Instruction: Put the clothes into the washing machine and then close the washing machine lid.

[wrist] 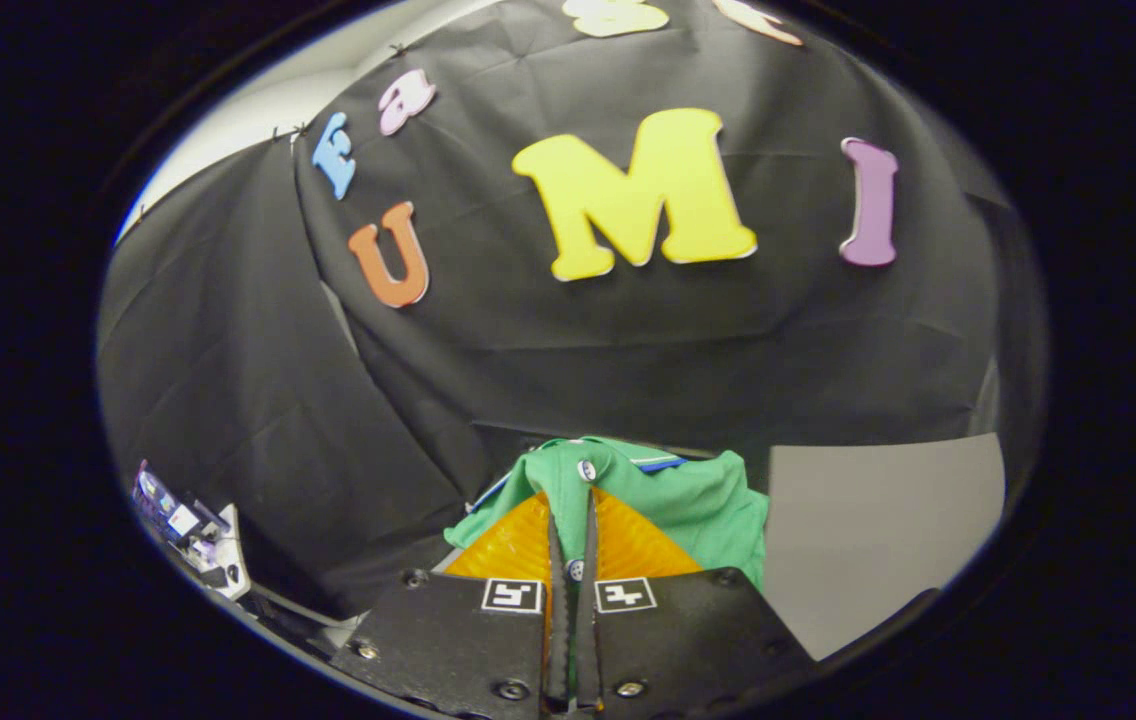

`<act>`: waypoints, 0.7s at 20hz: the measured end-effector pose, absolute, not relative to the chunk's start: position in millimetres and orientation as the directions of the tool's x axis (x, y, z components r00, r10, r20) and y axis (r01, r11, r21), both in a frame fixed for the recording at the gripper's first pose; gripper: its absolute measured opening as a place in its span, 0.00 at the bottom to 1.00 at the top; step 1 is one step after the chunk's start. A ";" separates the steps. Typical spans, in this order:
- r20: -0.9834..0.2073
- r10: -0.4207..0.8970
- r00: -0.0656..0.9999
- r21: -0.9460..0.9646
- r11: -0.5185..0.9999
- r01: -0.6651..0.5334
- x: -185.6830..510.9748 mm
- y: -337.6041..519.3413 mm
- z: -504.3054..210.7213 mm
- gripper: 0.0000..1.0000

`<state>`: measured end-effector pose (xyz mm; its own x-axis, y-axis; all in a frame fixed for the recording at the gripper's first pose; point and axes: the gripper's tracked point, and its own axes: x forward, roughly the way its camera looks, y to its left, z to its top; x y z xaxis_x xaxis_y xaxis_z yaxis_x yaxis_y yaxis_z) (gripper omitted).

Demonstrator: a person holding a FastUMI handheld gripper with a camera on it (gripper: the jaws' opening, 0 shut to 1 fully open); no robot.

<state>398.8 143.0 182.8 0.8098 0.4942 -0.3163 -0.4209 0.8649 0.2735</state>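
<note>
Dim, even booth light; sharp centre (fisheye-bent, softer edges).

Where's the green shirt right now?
In the gripper view, the green shirt is pinched between the nearly closed tongs, bunched around their tips and held up in front of the black cloth wall.

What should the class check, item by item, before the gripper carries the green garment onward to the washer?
1. Jaws of the gripper nearly closed on the garment: ok.
2. Cloth caught between both fingers: ok, a thin strip with buttons shows in the gap.
3. Garment lifted off any surface: cannot tell.
4. Washer ahead of the jaws: cannot tell; the booth wall lies beyond.
5. Lid open: cannot tell.
</note>
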 end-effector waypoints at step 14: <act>-0.550 0.467 0.692 0.215 0.880 -0.423 482.9 270.8 37.4 0.07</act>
<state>482.9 270.8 37.4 0.6923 0.4673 -0.5499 -0.4229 0.8802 0.2155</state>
